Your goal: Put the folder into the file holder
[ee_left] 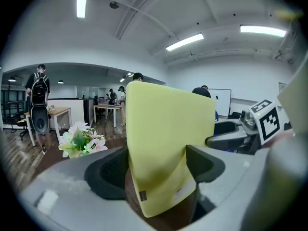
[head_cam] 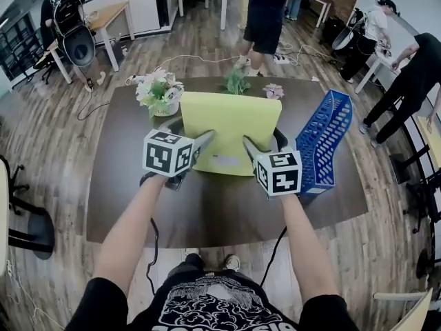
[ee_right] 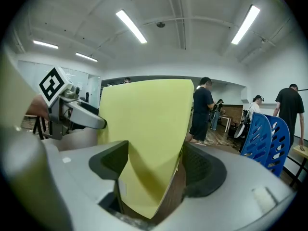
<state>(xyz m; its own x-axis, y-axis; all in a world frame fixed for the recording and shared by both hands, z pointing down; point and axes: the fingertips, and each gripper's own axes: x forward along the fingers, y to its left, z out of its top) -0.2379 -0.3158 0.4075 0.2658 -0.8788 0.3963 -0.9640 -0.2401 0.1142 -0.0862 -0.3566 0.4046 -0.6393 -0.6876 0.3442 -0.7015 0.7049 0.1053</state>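
Over the middle of the dark desk (head_cam: 207, 216), a pale yellow folder (head_cam: 231, 126) stands nearly upright, its top leaning away from the person. One pair of tongs sits at each lower corner.

The left tongs (ee_left: 156, 170) have their jaws set wide, and the folder crosses the gap at a slant. One edge lies against the left pad and its face against the right, so the jaws grip it. A small dark tag shows near its bottom corner.

The right tongs (ee_right: 156, 170) grip the other corner in the same way. Their jaws are wide too, and the sheet bows between the two pads.

Brown desk shows under the folder in both gripper views. Whether its lower edge touches the desk cannot be told.

A blue slotted file holder (head_cam: 322, 140) stands on the desk at the right, just beside the right tongs and near the folder's right edge. A pot of pale flowers (head_cam: 160, 92) stands at the far left, behind the folder. Several people stand in the room beyond the desk.
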